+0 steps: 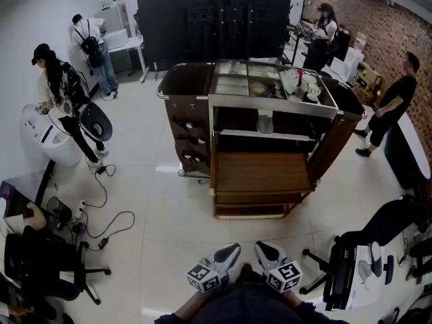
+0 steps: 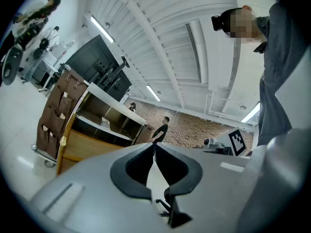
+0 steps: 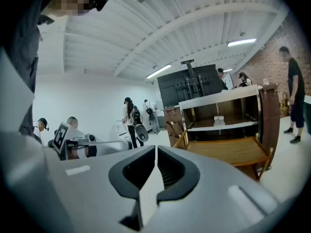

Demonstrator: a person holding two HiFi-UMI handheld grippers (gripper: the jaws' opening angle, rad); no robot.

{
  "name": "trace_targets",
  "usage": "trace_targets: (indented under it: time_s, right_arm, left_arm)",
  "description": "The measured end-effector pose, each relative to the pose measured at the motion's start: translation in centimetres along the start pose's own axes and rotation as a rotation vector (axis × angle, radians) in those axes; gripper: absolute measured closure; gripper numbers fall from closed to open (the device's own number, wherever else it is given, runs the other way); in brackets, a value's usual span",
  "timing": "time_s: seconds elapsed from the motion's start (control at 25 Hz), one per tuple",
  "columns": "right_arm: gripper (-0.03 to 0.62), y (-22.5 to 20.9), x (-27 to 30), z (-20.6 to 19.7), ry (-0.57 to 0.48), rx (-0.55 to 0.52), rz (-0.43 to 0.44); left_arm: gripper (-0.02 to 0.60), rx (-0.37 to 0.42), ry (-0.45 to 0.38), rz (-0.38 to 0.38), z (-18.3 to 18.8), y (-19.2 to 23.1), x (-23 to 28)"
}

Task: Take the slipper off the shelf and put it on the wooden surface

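- A wheeled cart (image 1: 181,113) stands on the pale floor, in the middle distance of the head view. A tall black panel (image 1: 209,19) rises just behind it on the far side.
- The wooden surface (image 1: 260,172) is the cart's wide pull-out board, low on its near side. It lies bare in all three views.
- The shelf (image 1: 297,136) runs across the cart's open front, above the wooden surface and further back.
- The left tongs (image 1: 233,250) are at the near edge of the head view, well apart from the cart. They point toward it. In the left gripper view their jaws are pressed together at the tips with nothing between them.
- The right tongs (image 1: 260,247) are just beside them on the right, tips almost meeting the left pair. Their jaws are likewise pressed together and pinch nothing.
- The slipper (image 1: 265,123), pale and small, sits on the shelf near its middle. Neither pair of tongs touches it.
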State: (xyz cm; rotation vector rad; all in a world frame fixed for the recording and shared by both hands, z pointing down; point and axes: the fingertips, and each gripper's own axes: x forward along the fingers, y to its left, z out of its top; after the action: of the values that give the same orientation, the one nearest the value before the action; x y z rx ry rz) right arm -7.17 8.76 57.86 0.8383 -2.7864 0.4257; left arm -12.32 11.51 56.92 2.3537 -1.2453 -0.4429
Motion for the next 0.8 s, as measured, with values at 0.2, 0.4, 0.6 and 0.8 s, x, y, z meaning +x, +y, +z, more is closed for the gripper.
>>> trace_targets:
  time_s: [0.2,0.4,0.6,0.8]
  right_arm:
    - [0.565,-3.0,1.5,-0.3,0.026,-0.007,-0.032]
    - [0.513,-10.9,5.3,0.5,0.063,-0.036,-0.081]
    - [0.500,-21.8,12.1,3.0,0.087,-0.082,-0.113]
    - [0.497,-34.6,22.1,5.8,0.121,-0.113,-0.131]
  left_arm:
    - [0.531,0.006,0.009,0.018,0.5,1.4,0.1]
    - [0.464,-0.009,0.017,0.066,0.6,4.4,1.8]
    - [0.439,-0.020,0.035,0.134,1.2,8.9,6.0]
    - [0.410,-0.050,0.059,0.187,2.1,14.7,13.9]
